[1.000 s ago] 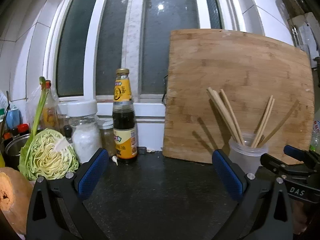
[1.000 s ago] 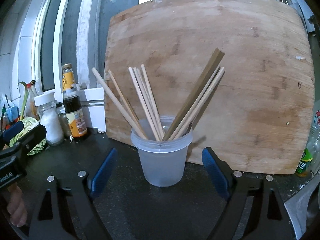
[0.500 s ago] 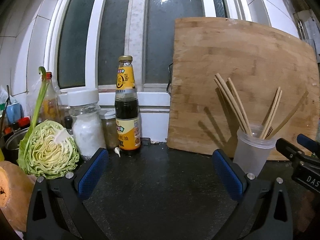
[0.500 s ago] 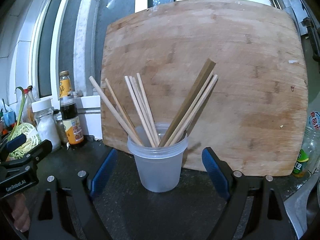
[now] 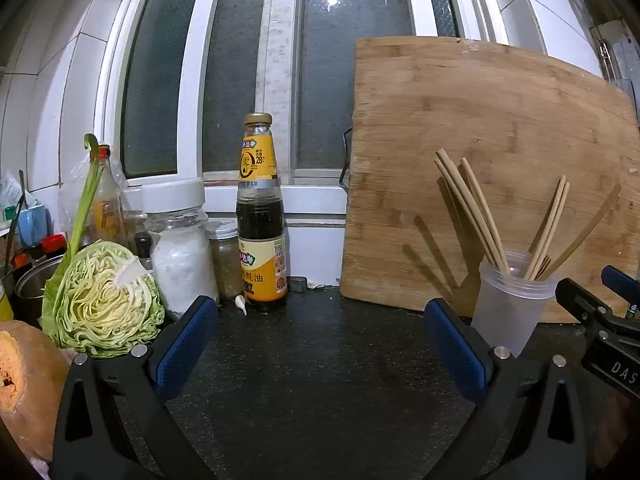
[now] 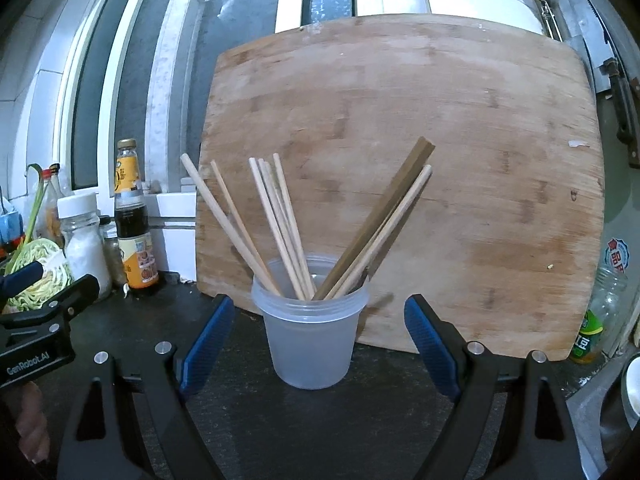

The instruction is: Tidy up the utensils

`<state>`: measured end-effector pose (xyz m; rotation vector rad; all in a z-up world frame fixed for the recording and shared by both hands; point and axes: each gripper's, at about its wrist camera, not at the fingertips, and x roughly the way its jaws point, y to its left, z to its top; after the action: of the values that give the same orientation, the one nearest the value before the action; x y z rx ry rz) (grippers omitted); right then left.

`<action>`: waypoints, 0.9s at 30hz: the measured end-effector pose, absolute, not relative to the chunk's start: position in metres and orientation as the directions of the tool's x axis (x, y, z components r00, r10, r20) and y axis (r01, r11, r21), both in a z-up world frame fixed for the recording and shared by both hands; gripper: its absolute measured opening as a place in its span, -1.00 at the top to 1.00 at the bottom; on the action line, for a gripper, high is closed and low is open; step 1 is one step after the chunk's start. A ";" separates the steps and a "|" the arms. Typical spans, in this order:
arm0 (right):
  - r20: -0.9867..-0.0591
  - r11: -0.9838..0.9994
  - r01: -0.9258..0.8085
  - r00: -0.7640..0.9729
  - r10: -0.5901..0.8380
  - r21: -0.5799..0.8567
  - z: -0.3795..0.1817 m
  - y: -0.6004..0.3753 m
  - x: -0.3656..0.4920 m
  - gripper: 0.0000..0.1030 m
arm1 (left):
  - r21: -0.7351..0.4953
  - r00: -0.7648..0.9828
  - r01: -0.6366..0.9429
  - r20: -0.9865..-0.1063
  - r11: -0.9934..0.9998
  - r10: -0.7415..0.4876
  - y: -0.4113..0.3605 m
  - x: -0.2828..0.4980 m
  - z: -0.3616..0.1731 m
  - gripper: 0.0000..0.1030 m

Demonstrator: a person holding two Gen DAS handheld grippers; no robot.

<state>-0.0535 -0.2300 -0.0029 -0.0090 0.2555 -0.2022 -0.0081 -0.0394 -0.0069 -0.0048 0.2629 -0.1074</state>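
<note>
Sauce bottle [image 5: 261, 216] neck label: "28"
Left tongs [image 6: 38, 344] body: "GenRobot.AI"
Right tongs [image 5: 612, 344] body: "DAS", cut off by the frame edge

The chopsticks [image 6: 280, 224] vanish at their lower ends into the frosted plastic cup [image 6: 310, 344], which hides part of the cutting board's [image 6: 460, 184] bottom edge; the green-labelled bottle [image 6: 596, 312] is cut by the right wrist view's rim

Tan chopsticks [image 6: 280, 224], translucent white cup [image 6: 312, 344]
</note>
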 end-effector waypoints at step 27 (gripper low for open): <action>-0.248 0.980 0.198 0.948 -0.200 -0.032 -0.003 -0.230 -0.054 -0.73 | -0.018 0.960 0.101 -0.259 0.995 -0.102 -0.037 -0.009 -0.006 -0.99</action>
<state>-0.0536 -0.2300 -0.0033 -0.0068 0.2532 -0.2028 -0.0092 -0.0374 -0.0060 -0.0047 0.2630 -0.1032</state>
